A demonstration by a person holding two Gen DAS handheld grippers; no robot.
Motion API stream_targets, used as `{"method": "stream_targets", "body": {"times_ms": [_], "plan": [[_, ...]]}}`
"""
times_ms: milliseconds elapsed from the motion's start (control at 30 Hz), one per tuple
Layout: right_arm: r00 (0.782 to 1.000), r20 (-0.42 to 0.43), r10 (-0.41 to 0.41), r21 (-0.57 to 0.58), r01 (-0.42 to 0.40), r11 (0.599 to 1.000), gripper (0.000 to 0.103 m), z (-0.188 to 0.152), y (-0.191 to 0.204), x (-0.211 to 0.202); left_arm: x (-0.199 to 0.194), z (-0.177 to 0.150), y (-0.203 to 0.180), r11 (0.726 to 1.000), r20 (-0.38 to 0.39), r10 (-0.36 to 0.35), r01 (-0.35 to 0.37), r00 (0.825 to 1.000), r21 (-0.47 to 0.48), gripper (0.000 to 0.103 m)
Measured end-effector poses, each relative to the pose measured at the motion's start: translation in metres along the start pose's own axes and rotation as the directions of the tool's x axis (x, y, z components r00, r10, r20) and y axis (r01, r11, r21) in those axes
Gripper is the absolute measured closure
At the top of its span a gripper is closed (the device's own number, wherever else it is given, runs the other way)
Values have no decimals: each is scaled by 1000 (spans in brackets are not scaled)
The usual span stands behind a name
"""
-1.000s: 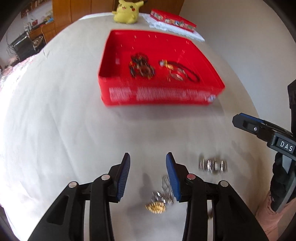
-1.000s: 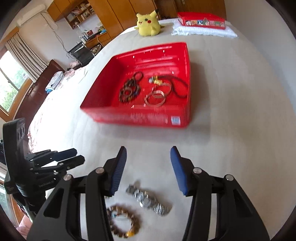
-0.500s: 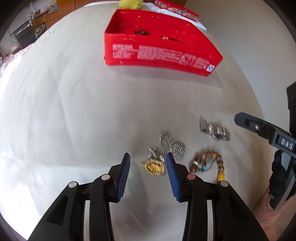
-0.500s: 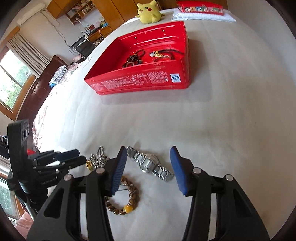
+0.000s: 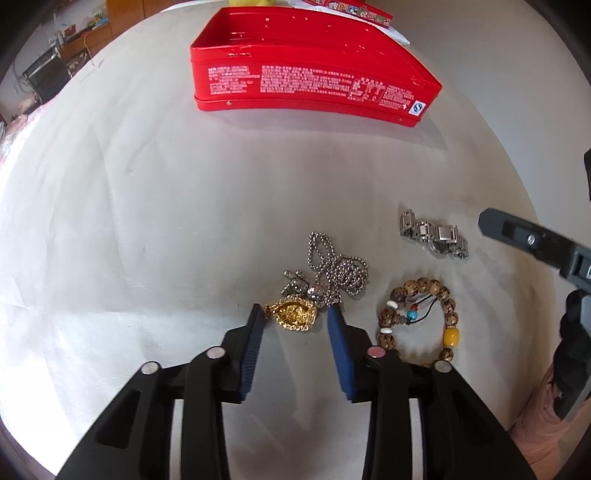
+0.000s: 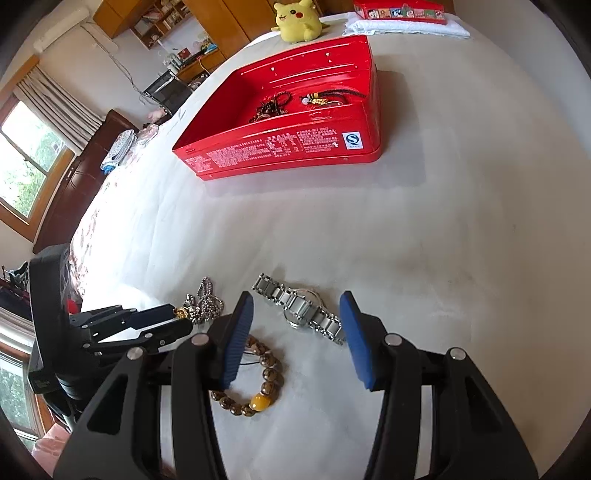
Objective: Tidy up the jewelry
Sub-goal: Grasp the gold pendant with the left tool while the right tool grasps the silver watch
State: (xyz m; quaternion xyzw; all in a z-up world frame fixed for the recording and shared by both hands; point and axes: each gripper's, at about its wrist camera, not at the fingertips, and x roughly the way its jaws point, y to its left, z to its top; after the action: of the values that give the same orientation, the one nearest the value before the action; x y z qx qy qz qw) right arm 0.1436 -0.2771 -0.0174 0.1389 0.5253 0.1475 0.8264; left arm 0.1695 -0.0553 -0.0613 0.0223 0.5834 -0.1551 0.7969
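A gold pendant (image 5: pixel 294 315) on a silver ball chain (image 5: pixel 338 269) lies on the white sheet, right at my open left gripper (image 5: pixel 295 314), between its fingertips. A wooden bead bracelet (image 5: pixel 419 315) with a yellow bead lies to its right and also shows in the right wrist view (image 6: pixel 258 384). A silver watch (image 6: pixel 301 308) lies between the fingertips of my open right gripper (image 6: pixel 297 310); it also shows in the left wrist view (image 5: pixel 434 239). The red tin box (image 6: pixel 280 147) stands farther back and holds dark beads and other jewelry (image 6: pixel 295 105).
A yellow plush toy (image 6: pixel 299 20) and a second red tin (image 6: pixel 399 11) on a folded white towel sit at the far end of the bed. A window, a dark headboard and wooden shelves lie to the left. The left gripper shows in the right wrist view (image 6: pixel 147 325).
Both grippers have come down and forward toward the sheet. The pendant now sits between the left fingertips and the watch between the right ones. The box looks farther off and lower-angled.
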Motion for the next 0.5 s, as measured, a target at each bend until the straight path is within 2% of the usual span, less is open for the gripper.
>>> {"method": "stream_targets", "body": {"times_ms": [67,300,500], "plan": [[1000,5,1,2,-1,1000,54,-1,1,-1,2,0,0,1000,-1,1,-1,1000,3,78],[1000,-10,0,-7,-1,1000,54,-4,5,2,5,4,2,1000,11,-22,22,1000,2,78],[999,-44,-24,-13,23,1000,54,-8,3,9,-15,-5,16,999,44,-32,33,999,-15,78]]}}
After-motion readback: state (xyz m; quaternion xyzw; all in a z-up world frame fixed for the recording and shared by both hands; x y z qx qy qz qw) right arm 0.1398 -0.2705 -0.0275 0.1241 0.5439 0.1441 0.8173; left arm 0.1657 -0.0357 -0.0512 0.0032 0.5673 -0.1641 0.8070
